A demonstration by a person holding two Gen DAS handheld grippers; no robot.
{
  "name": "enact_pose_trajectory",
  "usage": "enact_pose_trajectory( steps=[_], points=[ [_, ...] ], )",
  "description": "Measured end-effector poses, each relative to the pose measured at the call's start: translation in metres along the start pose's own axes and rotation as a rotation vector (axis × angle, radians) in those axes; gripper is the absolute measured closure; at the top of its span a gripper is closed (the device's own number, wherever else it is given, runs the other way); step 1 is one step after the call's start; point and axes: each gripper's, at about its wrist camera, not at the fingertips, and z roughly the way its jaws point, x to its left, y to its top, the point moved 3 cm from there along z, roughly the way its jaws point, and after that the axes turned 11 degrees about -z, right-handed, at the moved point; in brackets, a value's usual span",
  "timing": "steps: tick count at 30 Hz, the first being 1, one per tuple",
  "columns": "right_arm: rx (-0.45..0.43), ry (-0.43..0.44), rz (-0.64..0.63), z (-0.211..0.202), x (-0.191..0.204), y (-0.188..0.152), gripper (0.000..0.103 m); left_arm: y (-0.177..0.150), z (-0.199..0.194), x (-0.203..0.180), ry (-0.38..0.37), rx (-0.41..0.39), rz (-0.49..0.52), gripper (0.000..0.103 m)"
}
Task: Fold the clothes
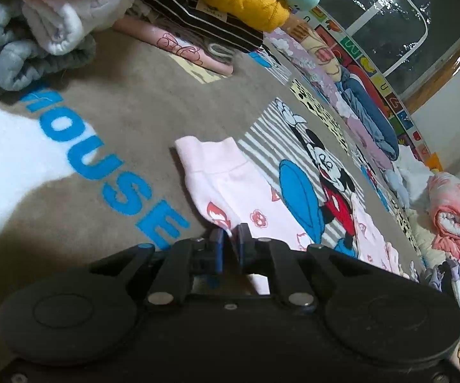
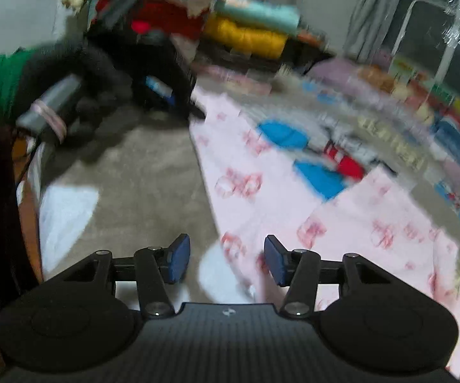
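One pink garment [image 1: 230, 188] lies flat on the grey blanket [image 1: 118, 102]. Left gripper [image 1: 230, 233] is pinched tight on its near edge. Right gripper [image 2: 226, 258], jaws apart, holds nothing above the cloth. Only the right view shows the gloved hand [image 2: 80, 73]; it is blurred

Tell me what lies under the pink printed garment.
The pink printed garment lies on a grey Mickey Mouse blanket; the cartoon mouse print shows beside it and in the gap between its legs. Anything else beneath the cloth is covered.
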Motion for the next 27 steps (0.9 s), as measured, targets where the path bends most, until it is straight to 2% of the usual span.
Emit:
enact_pose_trajectory(
  steps=[1,3,6,7,9,10,12,15,16,17,18,19,21,23,25,27],
  points=[
    [-0.008,0.004,0.016,0.003,-0.001,0.001,0.041,0.001,0.001,0.000,0.000,-0.003,0.000,0.097],
    [0.017,0.038,0.069,0.017,0.002,-0.007,0.037,0.002,0.002,-0.001,-0.001,-0.009,0.005,0.097],
    [0.013,0.067,0.130,0.011,-0.003,-0.004,0.037,0.006,0.007,-0.001,0.000,-0.016,0.007,0.097],
    [-0.006,0.041,0.101,0.006,-0.001,-0.001,0.041,0.008,0.009,-0.001,-0.001,-0.019,0.003,0.097],
    [-0.051,-0.005,0.077,-0.001,0.004,0.003,0.043,0.011,0.012,-0.001,0.001,-0.024,-0.003,0.096],
    [-0.061,0.003,0.093,0.001,0.006,0.003,0.042,0.013,0.013,-0.001,0.017,-0.033,0.004,0.097],
    [-0.007,0.064,0.136,0.017,0.011,-0.004,0.037,0.016,0.013,-0.001,0.051,-0.066,0.012,0.098],
    [-0.012,0.085,0.152,0.008,0.011,-0.002,0.037,0.019,0.012,-0.003,0.104,-0.088,0.007,0.094],
    [-0.008,0.092,0.133,0.005,0.014,-0.001,0.037,0.019,0.011,-0.006,0.128,-0.107,0.020,0.093],
    [-0.008,0.113,0.122,0.001,0.020,-0.002,0.037,0.020,0.009,-0.010,0.161,-0.141,0.042,0.086],
    [-0.008,0.133,0.111,-0.004,0.025,-0.003,0.037,0.020,0.005,-0.014,0.201,-0.187,0.068,0.084],
    [-0.010,0.149,0.107,-0.008,0.029,-0.004,0.037,0.021,0.000,-0.018,0.248,-0.247,0.099,0.084],
    [-0.034,0.145,0.164,-0.023,0.032,-0.016,0.037,0.025,-0.008,-0.024,0.285,-0.321,0.130,0.083],
    [-0.059,0.142,0.221,-0.037,0.035,-0.028,0.037,0.029,-0.018,-0.028,0.227,-0.345,0.110,0.083],
    [-0.090,0.136,0.311,-0.053,0.031,-0.041,0.037,0.027,-0.024,-0.037,0.185,-0.345,0.145,0.083],
    [-0.119,0.121,0.401,-0.066,0.022,-0.055,0.037,0.018,-0.024,-0.047,0.106,-0.281,0.199,0.083]
  ],
)
